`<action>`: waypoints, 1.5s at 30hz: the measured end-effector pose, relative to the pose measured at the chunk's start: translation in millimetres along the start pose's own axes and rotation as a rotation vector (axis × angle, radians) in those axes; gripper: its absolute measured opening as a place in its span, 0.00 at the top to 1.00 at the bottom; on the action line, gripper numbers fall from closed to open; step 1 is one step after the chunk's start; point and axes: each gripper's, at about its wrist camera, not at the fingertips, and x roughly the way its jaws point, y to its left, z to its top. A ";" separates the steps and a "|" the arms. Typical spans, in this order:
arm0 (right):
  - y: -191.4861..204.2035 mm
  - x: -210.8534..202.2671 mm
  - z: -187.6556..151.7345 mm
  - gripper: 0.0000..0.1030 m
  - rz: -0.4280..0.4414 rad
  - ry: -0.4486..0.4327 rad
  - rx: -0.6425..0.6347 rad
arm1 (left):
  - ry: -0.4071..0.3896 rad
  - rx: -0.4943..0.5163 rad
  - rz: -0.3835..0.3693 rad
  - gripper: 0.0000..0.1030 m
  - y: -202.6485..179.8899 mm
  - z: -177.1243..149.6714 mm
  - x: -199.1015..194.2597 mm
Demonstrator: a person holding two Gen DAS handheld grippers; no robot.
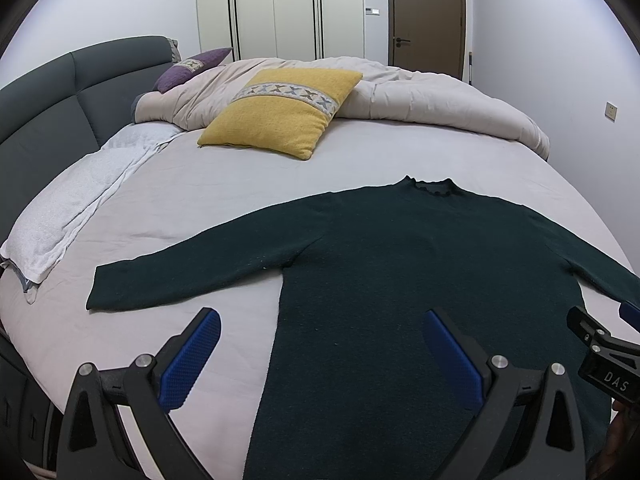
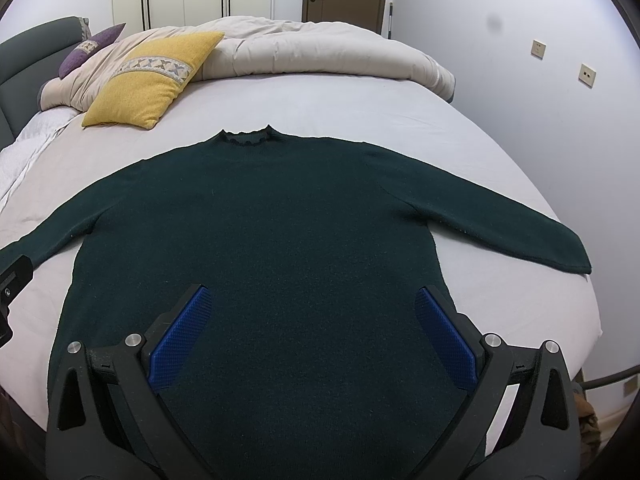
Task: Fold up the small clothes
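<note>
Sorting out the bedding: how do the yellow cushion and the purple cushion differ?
The yellow cushion lies in full view on the sheet, leaning on the duvet; the purple cushion sits farther back by the headboard, half hidden behind the duvet. The yellow one looks larger, though it is nearer. Both carry a patterned band.

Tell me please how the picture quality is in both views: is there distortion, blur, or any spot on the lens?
Left wrist view: strong fisheye bending, black corners, even soft light; the dark green sweater is sharp, and the yellow pillow too. Right wrist view: the same curving of the bed, no glare, but a faint dark smudge shows on the wall.
</note>
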 end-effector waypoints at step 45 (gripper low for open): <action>-453.6 106.6 -67.3 0.22 0.089 -0.017 1.048 | 0.198 -0.102 -0.359 0.00 -76.8 -4.6 80.3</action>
